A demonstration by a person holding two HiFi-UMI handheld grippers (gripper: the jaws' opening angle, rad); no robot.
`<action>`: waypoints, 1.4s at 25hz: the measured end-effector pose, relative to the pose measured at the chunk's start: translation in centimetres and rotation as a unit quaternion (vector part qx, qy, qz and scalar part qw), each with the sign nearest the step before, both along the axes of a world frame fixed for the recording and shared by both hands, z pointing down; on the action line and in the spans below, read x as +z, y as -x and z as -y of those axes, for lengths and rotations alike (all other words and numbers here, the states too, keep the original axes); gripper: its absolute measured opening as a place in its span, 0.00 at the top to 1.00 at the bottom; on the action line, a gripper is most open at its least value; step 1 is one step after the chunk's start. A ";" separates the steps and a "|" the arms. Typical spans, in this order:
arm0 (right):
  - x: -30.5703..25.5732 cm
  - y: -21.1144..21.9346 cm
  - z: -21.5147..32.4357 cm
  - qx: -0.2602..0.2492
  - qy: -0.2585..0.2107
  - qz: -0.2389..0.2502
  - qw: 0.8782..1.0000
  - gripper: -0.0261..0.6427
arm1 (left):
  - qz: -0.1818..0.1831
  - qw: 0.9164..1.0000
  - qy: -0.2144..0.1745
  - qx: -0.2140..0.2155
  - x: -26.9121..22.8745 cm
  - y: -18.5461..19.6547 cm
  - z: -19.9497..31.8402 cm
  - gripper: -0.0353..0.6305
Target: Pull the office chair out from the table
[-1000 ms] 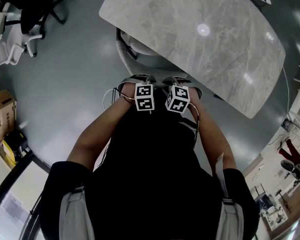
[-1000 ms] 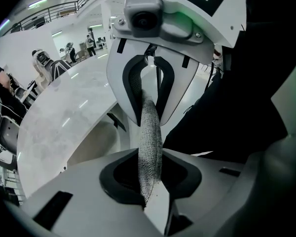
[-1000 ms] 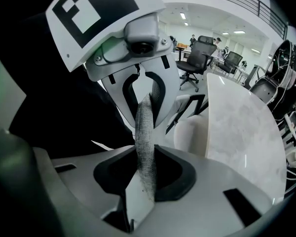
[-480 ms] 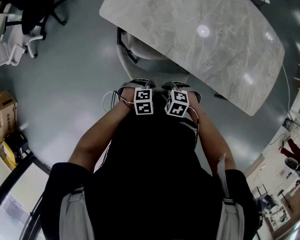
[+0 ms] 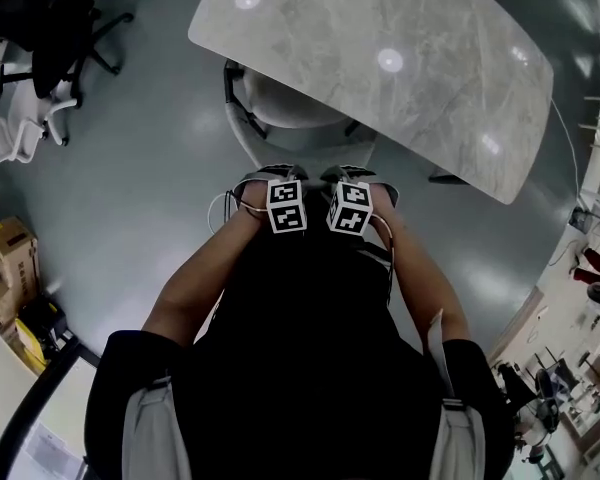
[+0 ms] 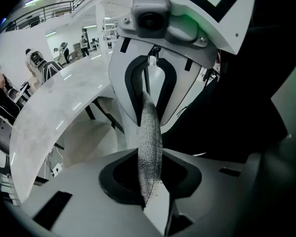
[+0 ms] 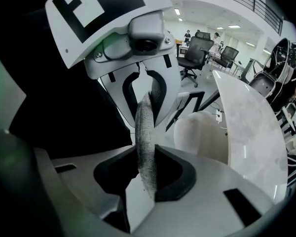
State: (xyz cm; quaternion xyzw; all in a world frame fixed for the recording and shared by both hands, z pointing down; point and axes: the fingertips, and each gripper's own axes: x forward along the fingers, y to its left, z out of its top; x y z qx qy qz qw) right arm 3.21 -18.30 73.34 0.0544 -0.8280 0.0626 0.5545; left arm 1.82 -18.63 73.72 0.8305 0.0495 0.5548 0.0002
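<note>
**Two hand-held tongs clamped on an office chair's backrest, beside a marble-look surface**

Seen from above, a glossy grey floor (image 5: 130, 188) fills most of the head view. A large, pale grey, marble-patterned surface (image 5: 380, 58) with rounded corners lies across the top of the picture. Below it, the torso and bare forearms of a person (image 5: 300, 368) in black reach forward.

The office chair (image 5: 280, 103) stands between the person and the surface. Its pale seat lies partly under the surface's near edge. Its backrest is on the person's side, clear of that edge.

The left tongs (image 6: 150, 181) and the right tongs (image 7: 145, 177) sit side by side on the top of the backrest, each pointing steeply down, with a black-and-white marker cube facing the camera. In each gripper view the jaws are partly closed, pinching a thin grey mesh edge (image 6: 150, 147) of the backrest that runs upright between them. Each view also shows the other tongs farther along that same edge.

At the upper left, well apart, stand other chairs (image 5: 40, 28). A cardboard box (image 5: 10, 243) sits at the left edge.
</note>
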 end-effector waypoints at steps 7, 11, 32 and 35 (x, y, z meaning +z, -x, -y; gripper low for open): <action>0.4 0.4 -3.1 0.023 -0.005 -0.007 1.000 0.82 | 0.000 1.000 -0.004 0.010 0.3 0.4 -3.1 0.82; 0.5 0.7 -5.0 0.031 -0.003 -0.011 0.999 0.82 | 0.000 1.000 -0.001 0.011 0.4 0.7 -4.9 0.82; 0.5 -0.3 -16.2 -0.005 -0.015 -0.012 1.000 0.82 | 0.015 1.000 -0.016 0.000 0.5 -0.2 -16.2 0.82; 0.4 0.0 -18.0 -0.008 -0.010 -0.010 1.000 0.82 | 0.016 1.000 -0.016 -0.004 0.6 0.1 -17.9 0.82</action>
